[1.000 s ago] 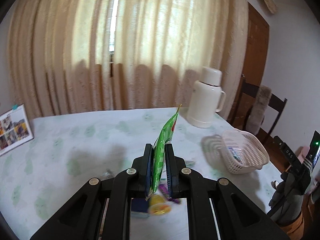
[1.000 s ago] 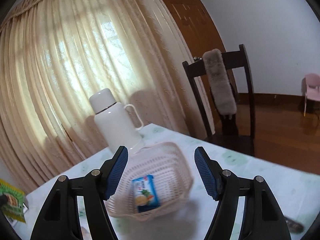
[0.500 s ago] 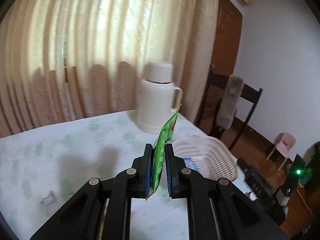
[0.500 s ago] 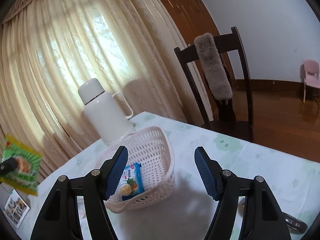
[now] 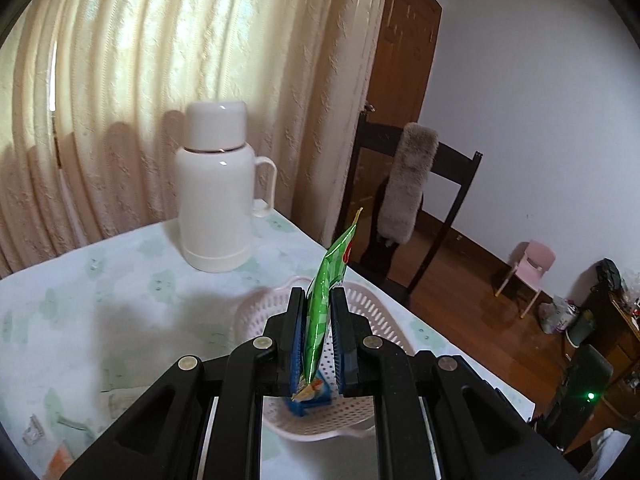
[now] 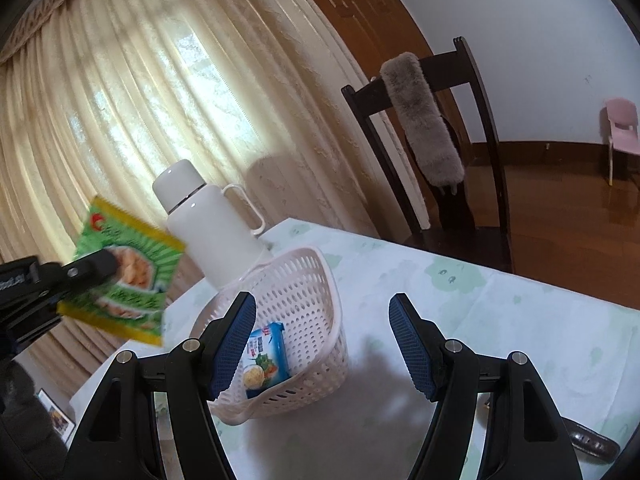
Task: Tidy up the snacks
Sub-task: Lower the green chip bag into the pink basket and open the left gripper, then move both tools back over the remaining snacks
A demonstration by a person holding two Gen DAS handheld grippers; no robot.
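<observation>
Green snack packet (image 5: 322, 304) pinched in left gripper (image 5: 319, 338), above basket (image 5: 370, 312)

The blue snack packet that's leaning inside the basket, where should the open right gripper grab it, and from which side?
Grip the blue packet by its raised upper edge, coming down from above through the basket's open top. It leans against the perforated wall, so that edge is likely the freest part. The right gripper is open; the left gripper holds the green packet.
</observation>
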